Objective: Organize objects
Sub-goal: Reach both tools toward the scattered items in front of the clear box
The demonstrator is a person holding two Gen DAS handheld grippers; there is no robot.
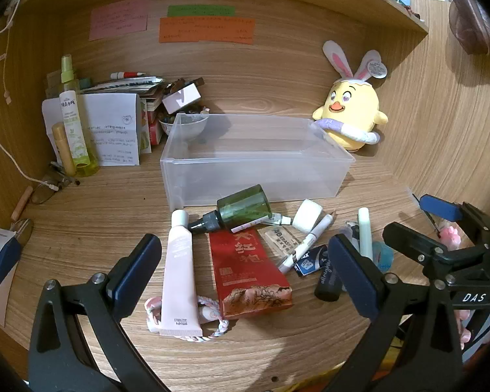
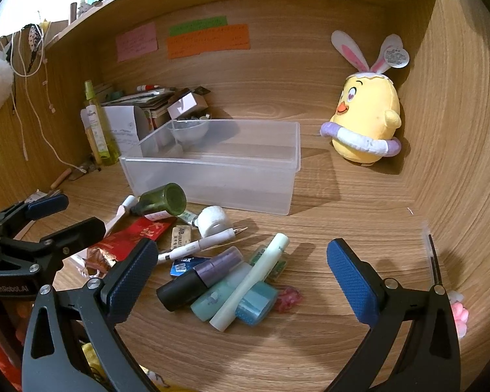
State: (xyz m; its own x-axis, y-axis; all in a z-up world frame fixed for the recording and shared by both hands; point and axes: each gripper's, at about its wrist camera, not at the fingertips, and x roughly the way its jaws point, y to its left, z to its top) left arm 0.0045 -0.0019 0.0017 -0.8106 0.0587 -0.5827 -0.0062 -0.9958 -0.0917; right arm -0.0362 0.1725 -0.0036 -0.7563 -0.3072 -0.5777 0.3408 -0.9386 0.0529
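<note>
left gripper (image 1: pixel 245 268): spread wide above the near part of the desk, nothing between its 2 blue pads; the pink tube and the red packet lie below the gap.
right gripper (image 2: pixel 241 269): also spread wide and holding nothing; it hangs over the cluster of small tubes.
desk (image 1: pixel 98 228): a wooden worktop inside a wooden alcove, with coloured notes stuck on the back wall.
clear bin (image 1: pixel 254 160): a see-through plastic box near the middle of the desk, behind the loose items; nothing shows inside it.
green bottle (image 1: pixel 241 210): lies on its side just in front of the bin's near wall, black nozzle pointing toward the left edge.
pink tube (image 1: pixel 179 274): lies lengthwise with its white cap toward the bin, its crimped end resting on a pink and white braided cord.
red packet (image 1: pixel 248 271): flat just beside the pink tube, touching the bottle's nozzle end.
white pen (image 1: pixel 305 245): slanted, to the right of the packet, beside a white roll.
tube cluster (image 2: pixel 222 281): a black and purple tube, teal tubes and a pale green stick piled together toward the right of the loose items.
plush chick (image 1: pixel 352 111): upright at the back right corner.
spray bottle (image 1: pixel 73 117): upright at the back left, beside papers and boxes.
</note>
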